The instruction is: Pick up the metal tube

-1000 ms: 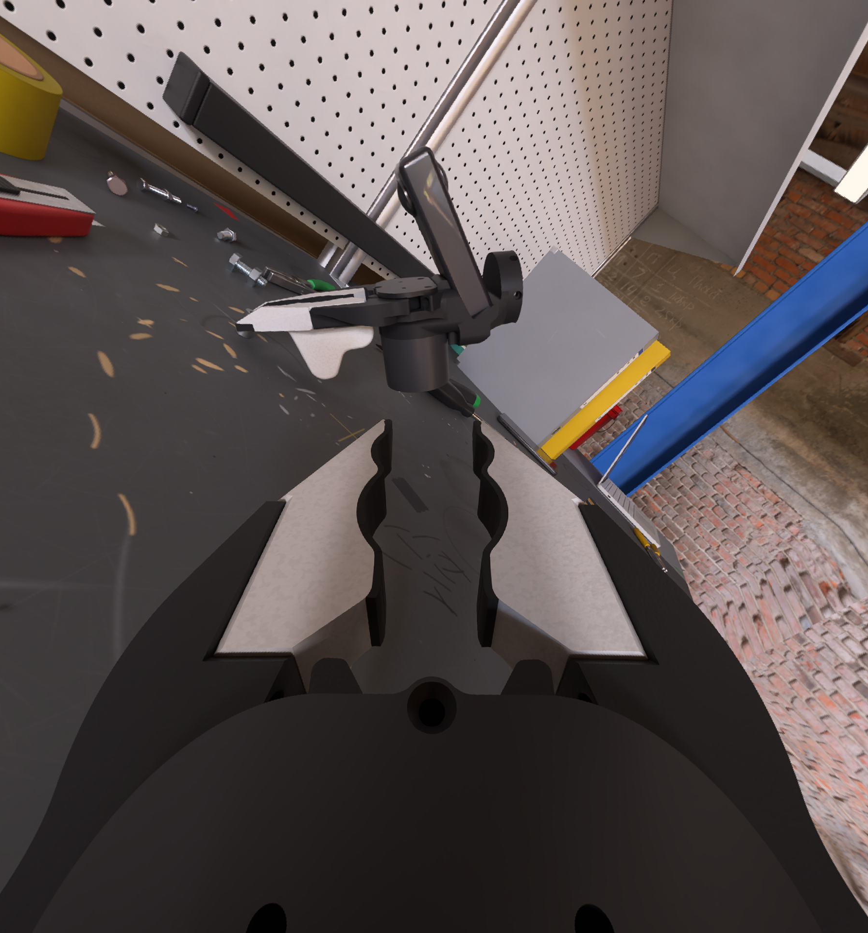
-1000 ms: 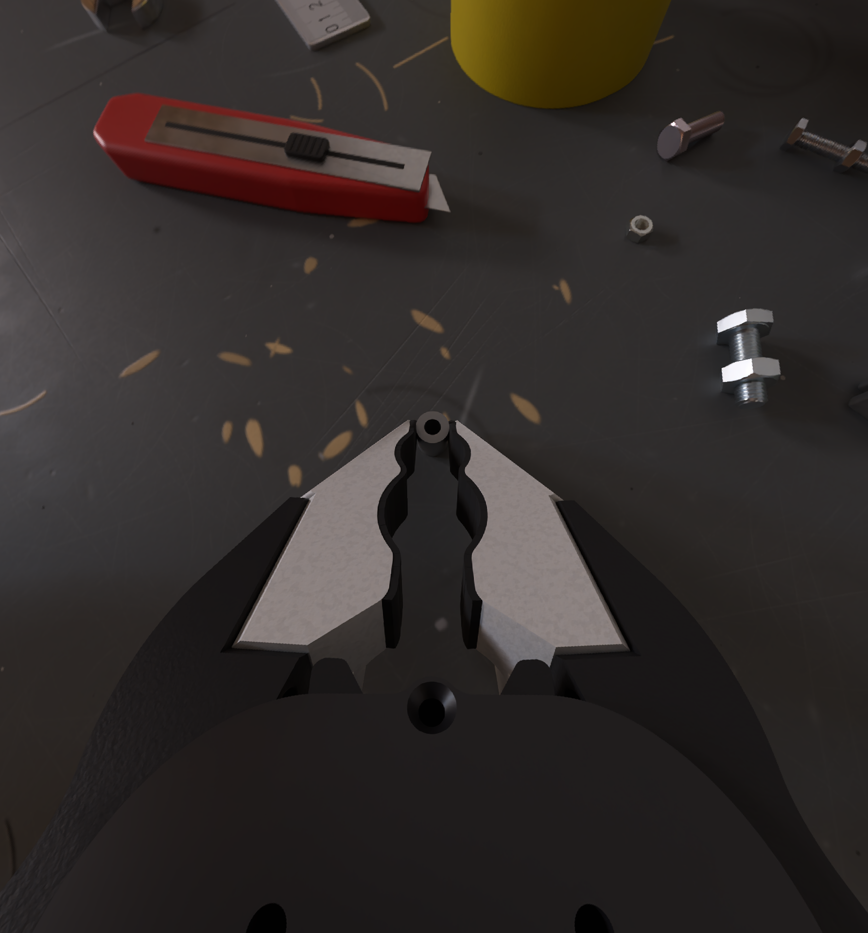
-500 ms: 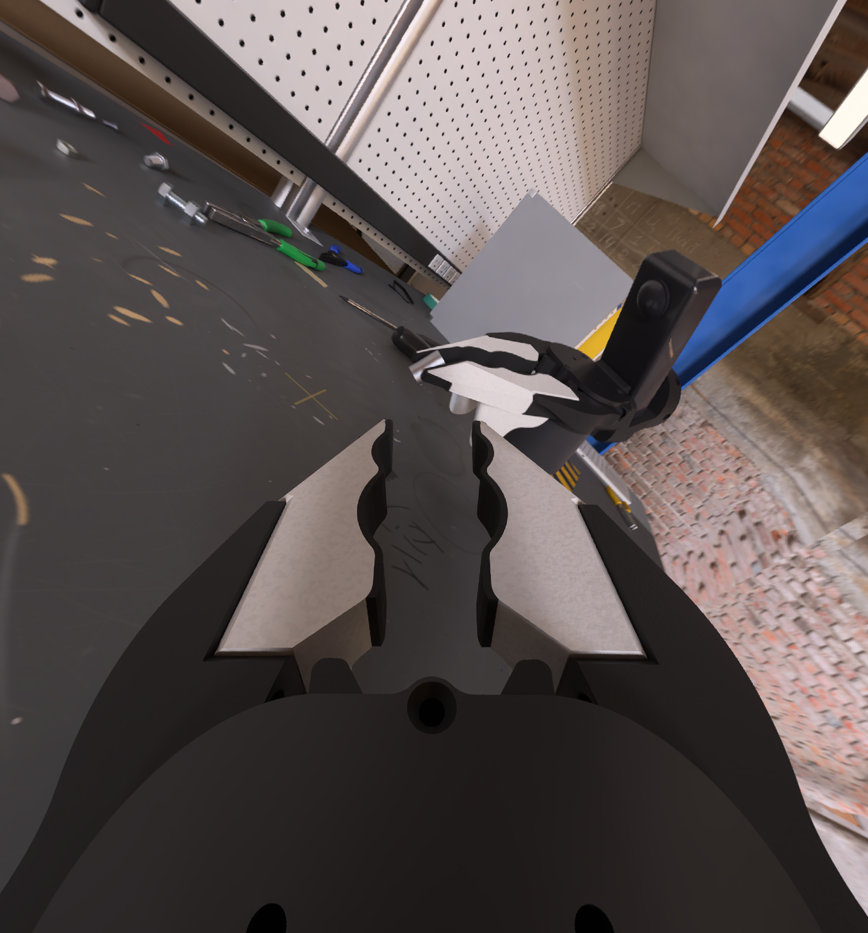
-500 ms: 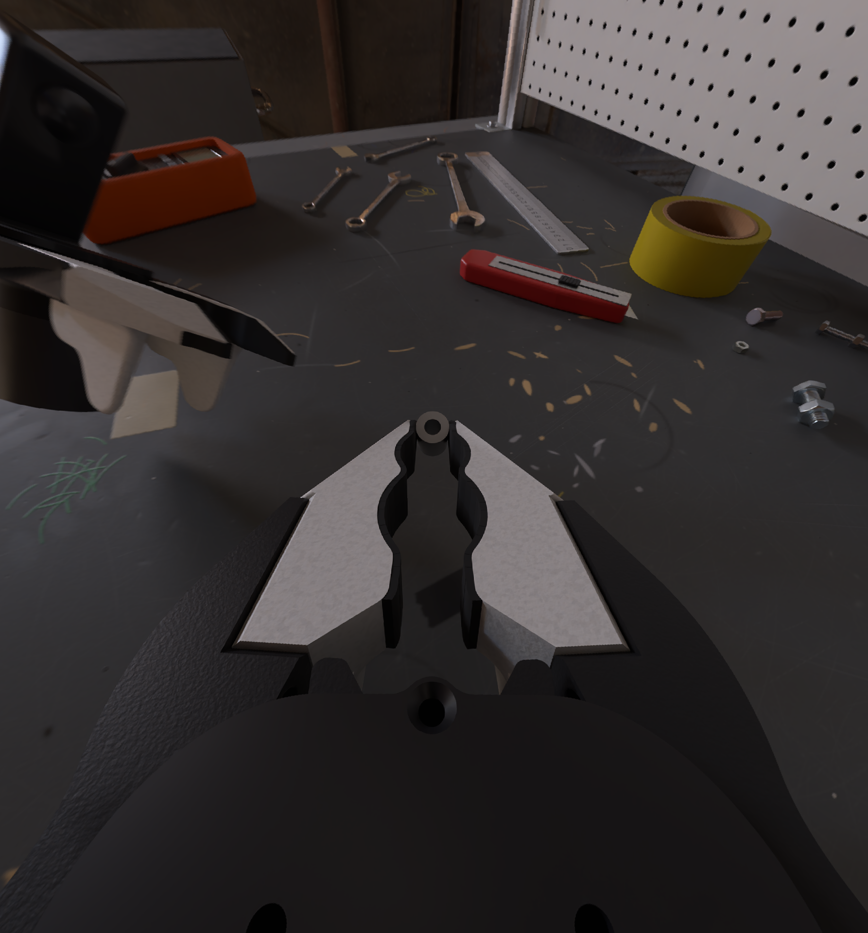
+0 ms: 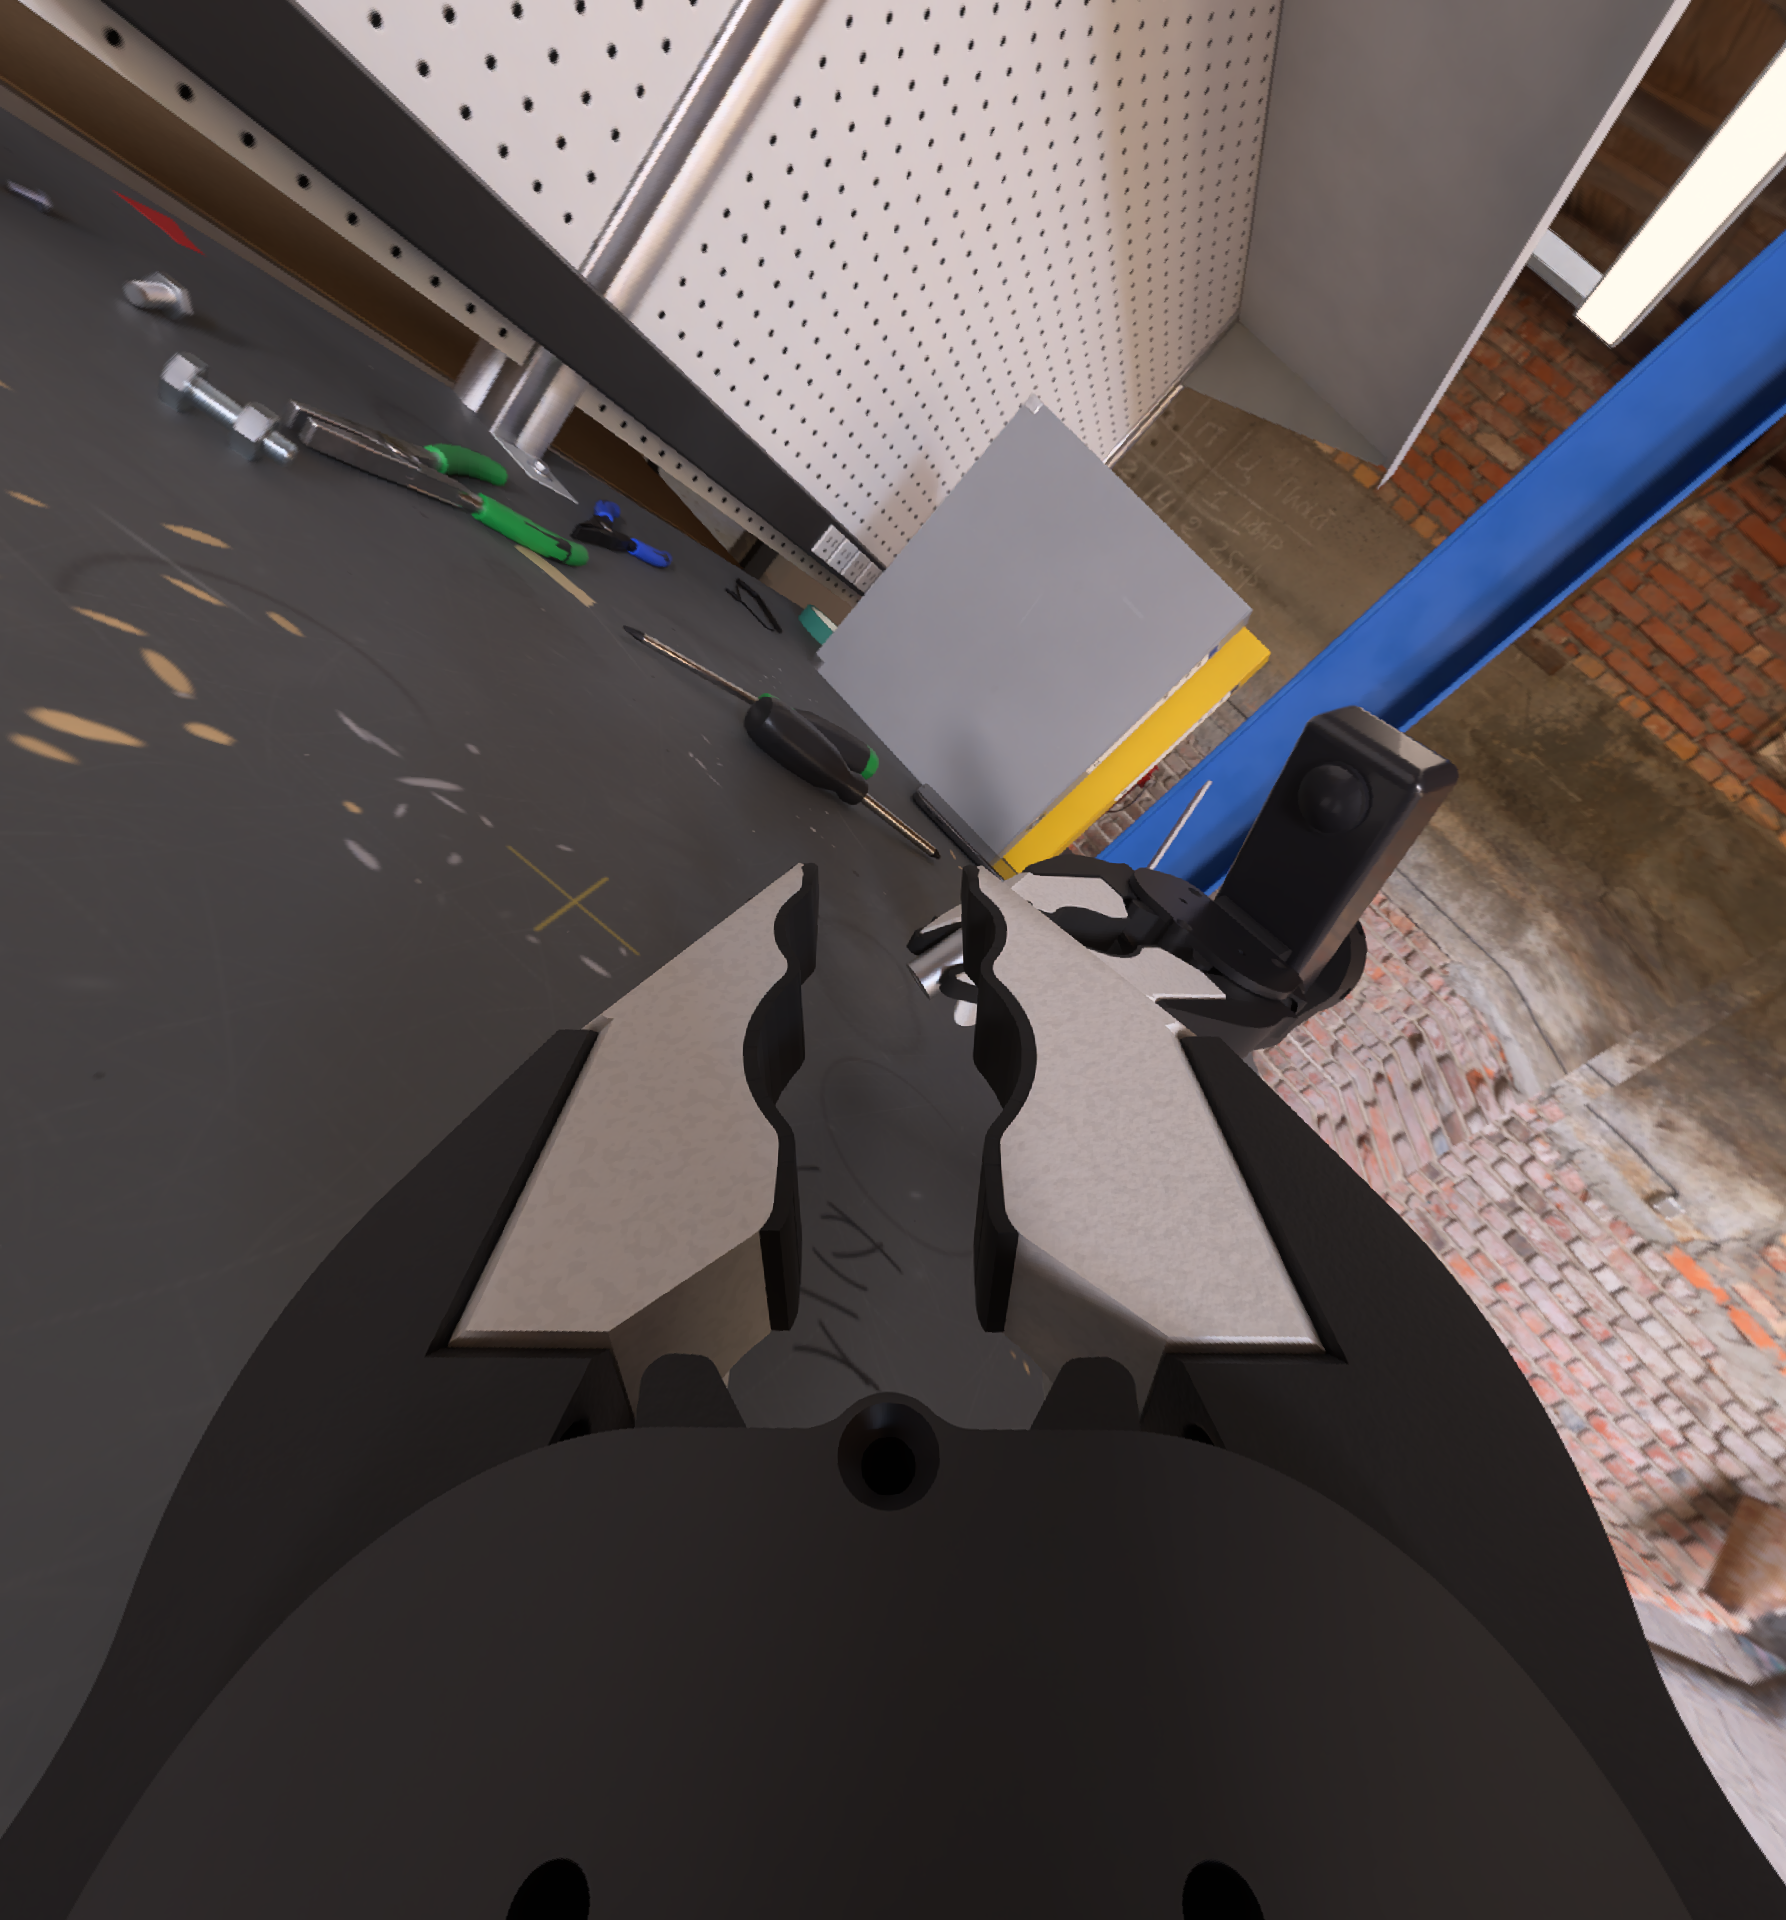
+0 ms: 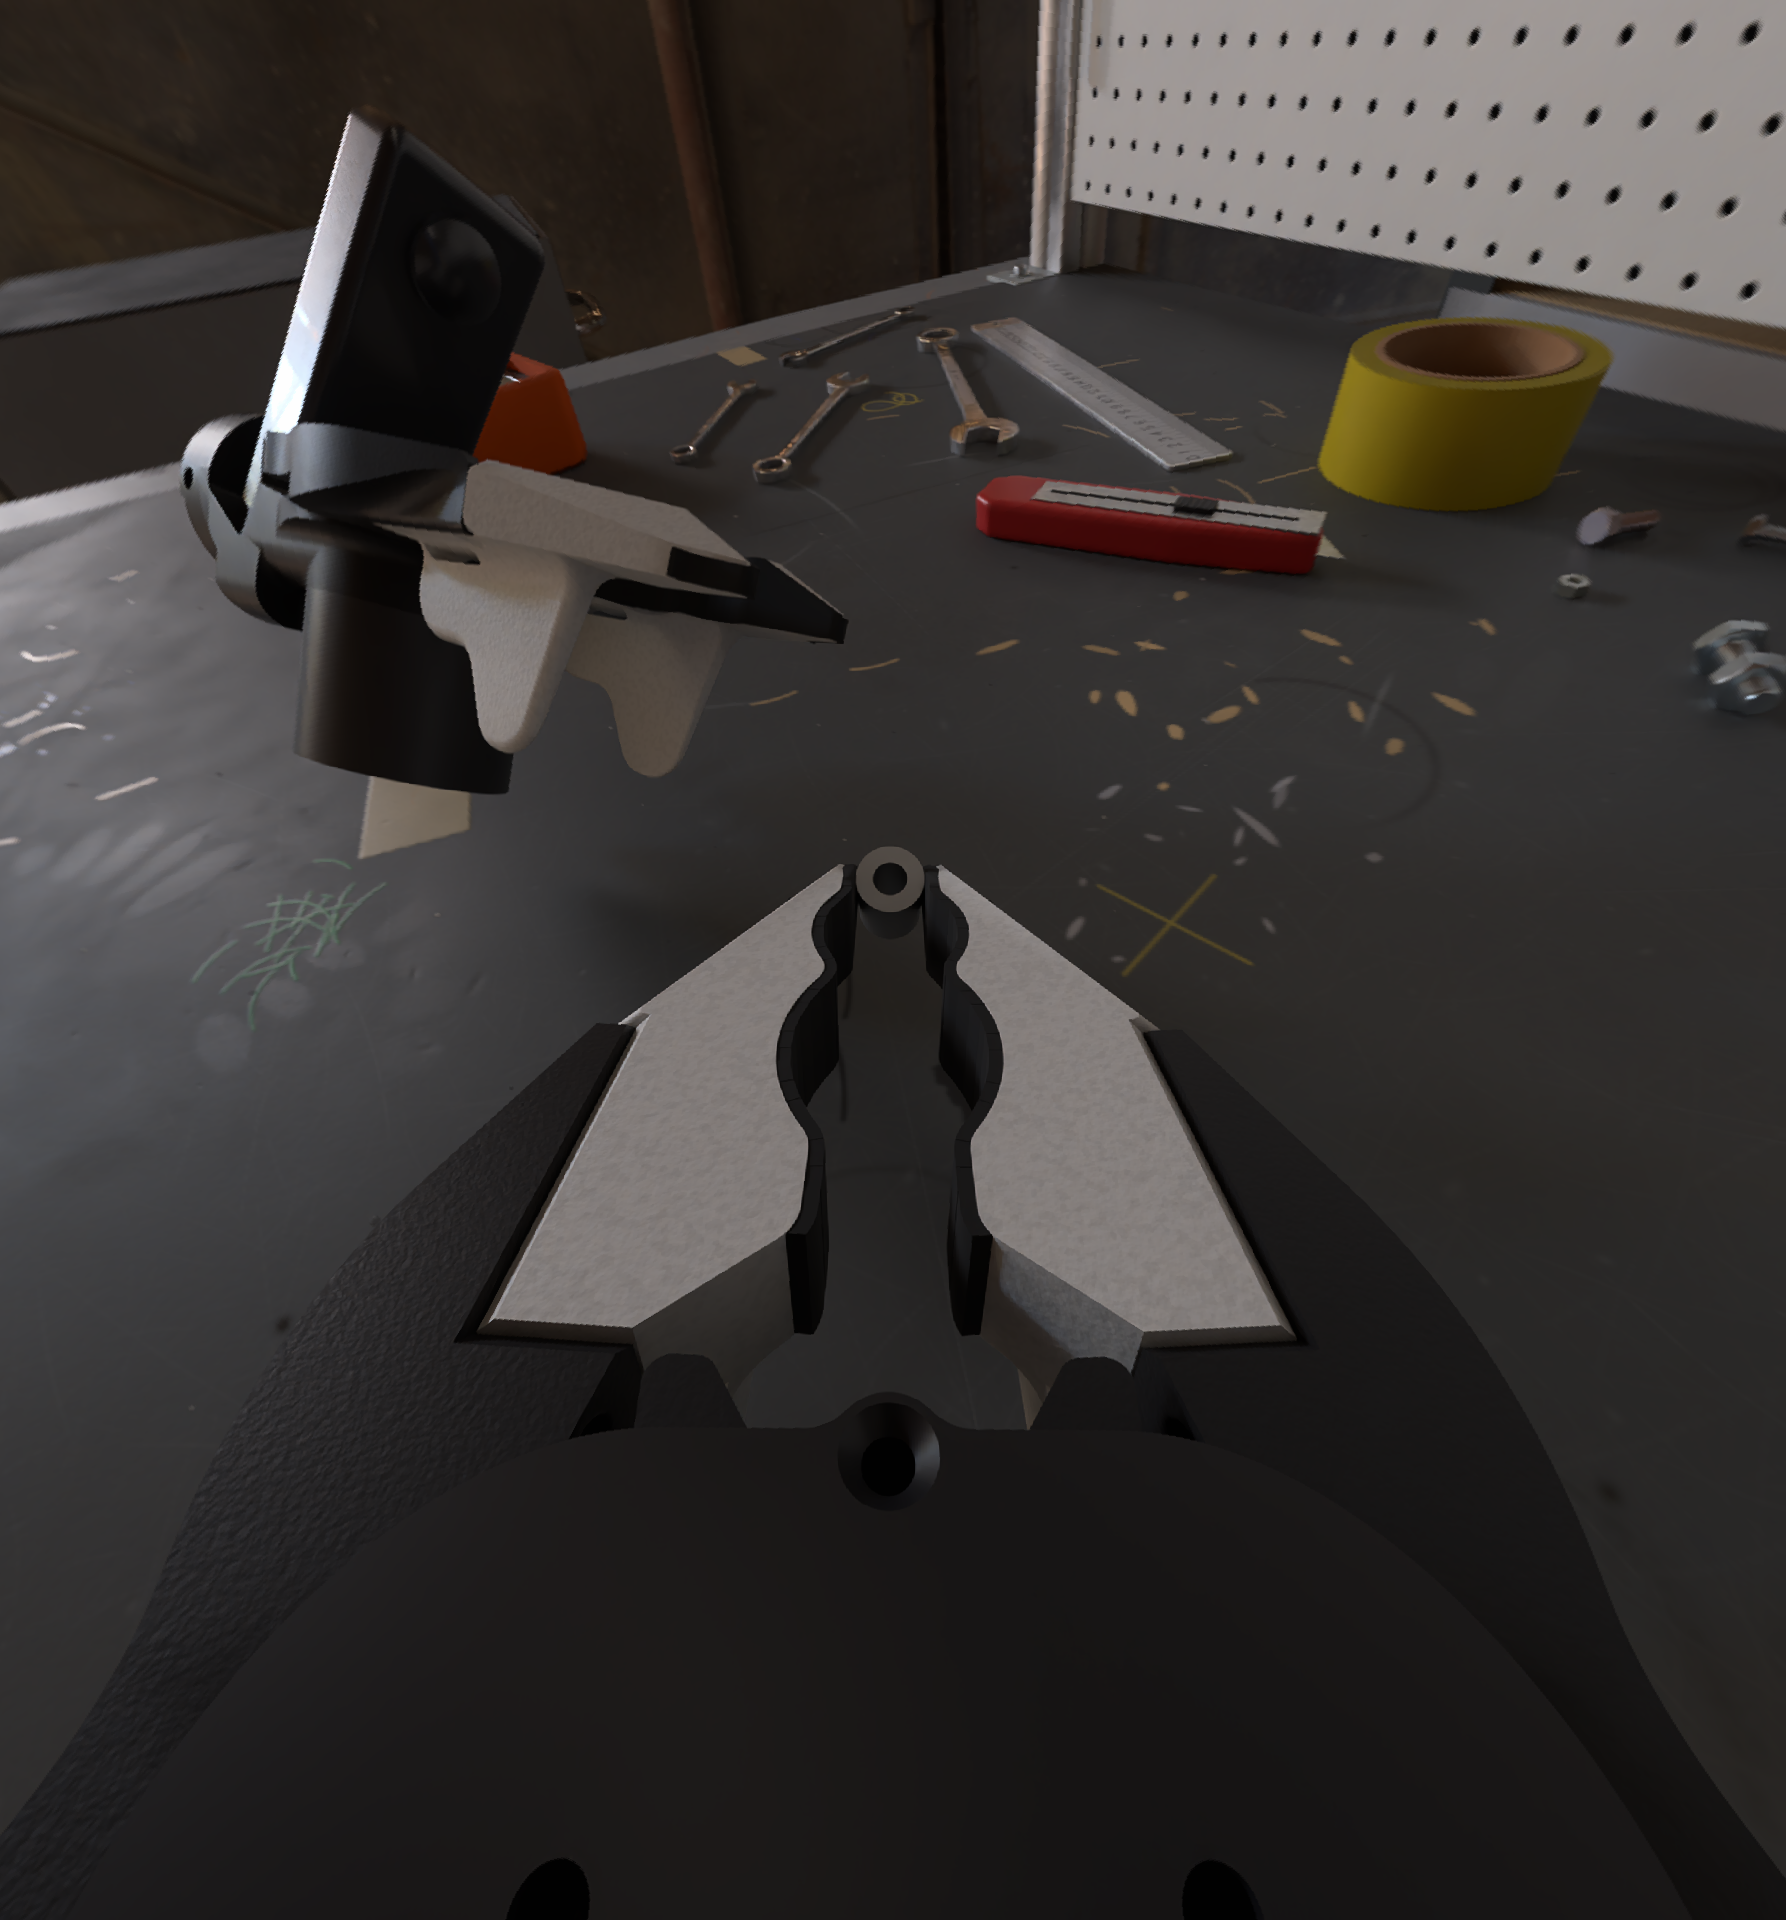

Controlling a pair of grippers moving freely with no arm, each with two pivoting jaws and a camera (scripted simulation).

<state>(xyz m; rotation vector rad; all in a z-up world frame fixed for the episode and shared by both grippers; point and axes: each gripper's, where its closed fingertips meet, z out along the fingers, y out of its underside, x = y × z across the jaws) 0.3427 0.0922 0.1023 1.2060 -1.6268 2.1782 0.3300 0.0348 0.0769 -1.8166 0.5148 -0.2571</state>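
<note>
The metal tube (image 6: pixel 890 879) is a short grey tube, seen end-on, pinched between the tips of my right gripper (image 6: pixel 890 902), which holds it in the air above the dark workbench (image 6: pixel 1388 1039). In the left wrist view the tube's shiny end (image 5: pixel 933 971) pokes out beside my own right finger, with the right gripper (image 5: pixel 1169 930) behind it at the bench's edge. My left gripper (image 5: pixel 887 883) is open and empty above the bench. It also shows in the right wrist view (image 6: pixel 806 621), hovering to the upper left, apart from the tube.
A yellow tape roll (image 6: pixel 1460 416), red utility knife (image 6: pixel 1149 523), steel ruler (image 6: pixel 1097 390), wrenches (image 6: pixel 967 390) and bolts (image 6: pixel 1736 665) lie toward the pegboard (image 5: pixel 868 260). A screwdriver (image 5: pixel 816 743), green-handled pliers (image 5: pixel 453 488) and a grey panel (image 5: pixel 1024 644) are near the bench's edge.
My right gripper, shut on the tube, has swung up from looking down at the bench and now faces across it. The left gripper has turned and the two have come closer.
</note>
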